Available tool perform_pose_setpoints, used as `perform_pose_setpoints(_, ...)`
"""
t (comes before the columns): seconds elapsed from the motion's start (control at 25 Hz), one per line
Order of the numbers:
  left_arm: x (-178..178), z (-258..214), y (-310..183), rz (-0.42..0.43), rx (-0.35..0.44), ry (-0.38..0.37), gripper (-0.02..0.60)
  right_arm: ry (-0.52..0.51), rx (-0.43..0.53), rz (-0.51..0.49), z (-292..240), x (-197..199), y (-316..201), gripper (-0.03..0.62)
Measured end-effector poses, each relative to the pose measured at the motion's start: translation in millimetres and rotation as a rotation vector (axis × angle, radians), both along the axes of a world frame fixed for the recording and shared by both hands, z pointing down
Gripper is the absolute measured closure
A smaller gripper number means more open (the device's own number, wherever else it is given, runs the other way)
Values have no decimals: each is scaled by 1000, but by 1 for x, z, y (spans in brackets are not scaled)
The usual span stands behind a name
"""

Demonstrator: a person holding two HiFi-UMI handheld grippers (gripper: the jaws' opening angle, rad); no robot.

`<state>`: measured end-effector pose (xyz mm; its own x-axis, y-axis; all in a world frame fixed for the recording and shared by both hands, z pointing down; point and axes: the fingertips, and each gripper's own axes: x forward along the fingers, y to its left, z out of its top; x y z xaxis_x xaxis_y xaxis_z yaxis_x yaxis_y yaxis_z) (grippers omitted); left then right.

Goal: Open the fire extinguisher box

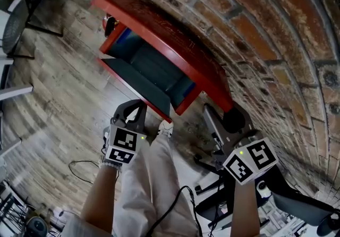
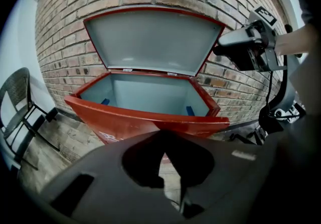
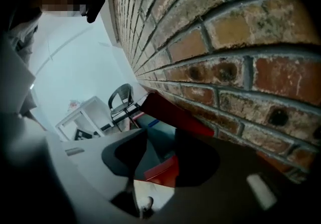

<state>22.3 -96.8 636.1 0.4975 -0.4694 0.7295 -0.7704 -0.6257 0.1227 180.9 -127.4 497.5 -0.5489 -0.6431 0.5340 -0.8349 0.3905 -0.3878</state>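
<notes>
1. The brick wall [image 1: 255,28] fills the background, and a wooden floor [image 1: 69,98] runs up to its foot.
2. The red fire extinguisher box [image 2: 145,120] stands on the floor against the wall. Its grey inside is in plain sight, and no extinguisher shows in the part that can be seen.
3. The lid [image 2: 150,42] is raised, with its grey underside facing out and its back towards the bricks. The opening step therefore looks finished or nearly so.
4. A black chair [image 2: 20,102] stands well to the left of the box.
5. The right gripper [image 1: 222,119] is up by the lid's right edge. Its jaws are partly spread with nothing pinched between them, and I cannot tell whether it touches the lid.
6. The left gripper [image 1: 131,107] hangs in front of the box, apart from it. Its jaws are drawn almost together and hold nothing.
7. The next move probably calls for checking that the lid leans securely on the wall. After that the right gripper can be drawn clear without knocking the lid forward.
</notes>
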Motion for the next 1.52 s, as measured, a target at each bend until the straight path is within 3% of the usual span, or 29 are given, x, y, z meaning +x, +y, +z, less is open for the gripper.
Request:
perform_pose_setpoints(0.08, 0, 0, 0, 0, 0, -1, 584, 58, 24, 54, 0, 12, -8, 515)
perform_pose_setpoints(0.2, 0, 1, -1, 0, 1, -1, 584, 113, 64, 96, -3, 24, -16, 571)
perform_pose_setpoints(0.72, 0, 0, -2, -12, 3, 6, 584, 143, 170, 175, -22, 46, -61, 586)
perform_pose_setpoints(0.88, 0, 0, -1, -10, 4, 10, 584, 87, 152, 145, -21, 36, -58, 586)
perform_pose_setpoints(1.52, -7, 6, 12, 21, -2, 26, 584, 105, 7, -95, 28, -42, -20, 586)
